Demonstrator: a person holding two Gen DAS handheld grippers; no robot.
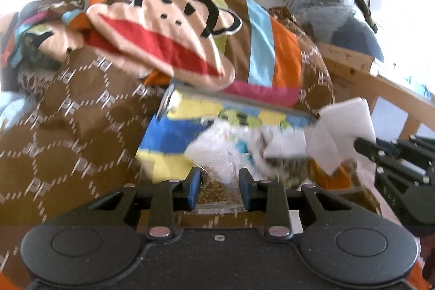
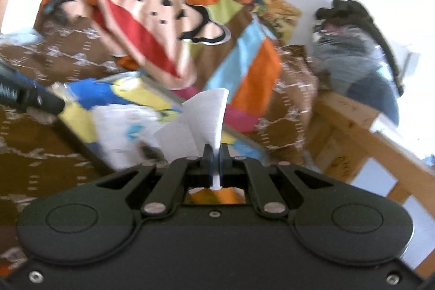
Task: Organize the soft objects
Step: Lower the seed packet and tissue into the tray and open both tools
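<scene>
My left gripper (image 1: 220,177) is shut on a clear plastic bag (image 1: 214,154) of brownish bits, the blue pads pressing its two sides. Behind it lies an open colourful zip pouch (image 1: 165,137) with a grey zipper edge. My right gripper (image 2: 216,151) is shut on a folded white foam sheet (image 2: 209,113) that fans upward over the pouch (image 2: 89,94). In the left wrist view the foam sheet (image 1: 345,121) and the right gripper (image 1: 363,146) sit at the right. The left gripper's tip (image 2: 46,101) shows at the left of the right wrist view. Both views are blurred.
A monkey-face cushion (image 1: 168,31) lies on a striped, brown-patterned quilt (image 1: 68,127) behind the pouch. A wooden bed frame (image 1: 380,83) runs along the right, with a heap of grey and dark clothes (image 1: 326,4) on it. Posters hang on the white wall.
</scene>
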